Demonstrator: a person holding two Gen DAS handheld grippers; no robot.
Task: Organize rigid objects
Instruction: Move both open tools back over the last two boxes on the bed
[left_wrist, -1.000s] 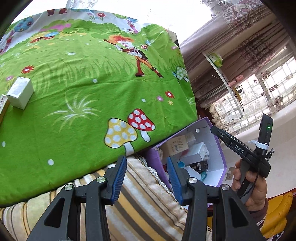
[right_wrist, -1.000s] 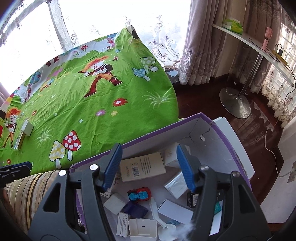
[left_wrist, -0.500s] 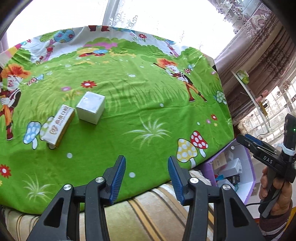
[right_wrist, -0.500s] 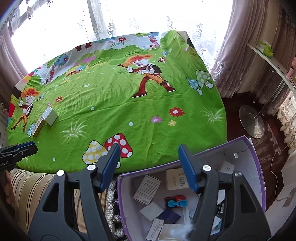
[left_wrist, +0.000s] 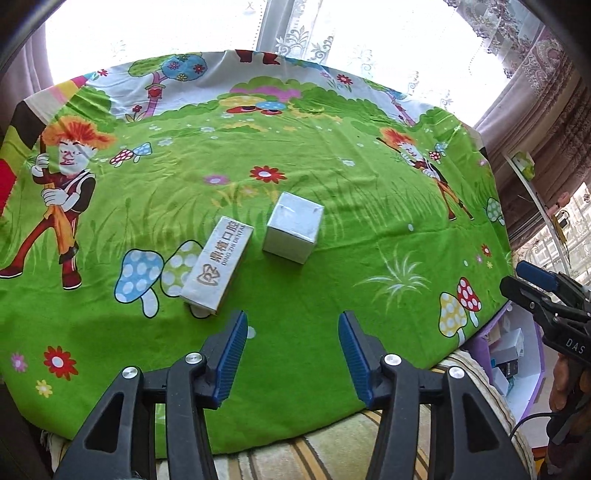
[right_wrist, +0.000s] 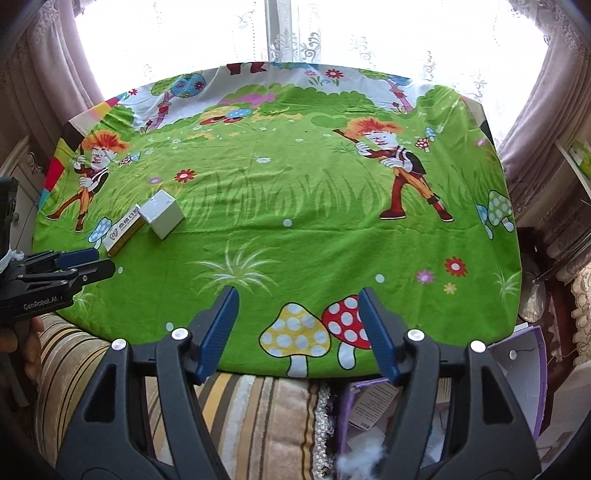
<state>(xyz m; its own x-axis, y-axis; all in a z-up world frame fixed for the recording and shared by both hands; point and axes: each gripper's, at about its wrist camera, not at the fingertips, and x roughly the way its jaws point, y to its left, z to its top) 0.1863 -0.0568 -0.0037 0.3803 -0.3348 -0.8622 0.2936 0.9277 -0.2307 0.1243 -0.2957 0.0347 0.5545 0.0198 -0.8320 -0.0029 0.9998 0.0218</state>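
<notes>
A white cube box (left_wrist: 293, 232) and a long white box with gold print (left_wrist: 218, 266) lie side by side on the green cartoon tablecloth (left_wrist: 332, 295). Both also show in the right wrist view: the cube (right_wrist: 162, 216) and the long box (right_wrist: 123, 234). My left gripper (left_wrist: 291, 349) is open and empty, just short of the two boxes. My right gripper (right_wrist: 297, 332) is open and empty over the table's front edge. A purple box (left_wrist: 517, 354) with several small packages stands below the table at the right, also in the right wrist view (right_wrist: 532, 373).
A striped cushion (right_wrist: 251, 417) lies under the table's front edge. Curtains and a bright window are behind the table. A white shelf (left_wrist: 528, 184) stands at the right. The left gripper shows at the left of the right wrist view (right_wrist: 74, 266).
Both grippers have swung left and up from the purple box toward the table. The two white boxes have come to the middle of the left wrist view.
</notes>
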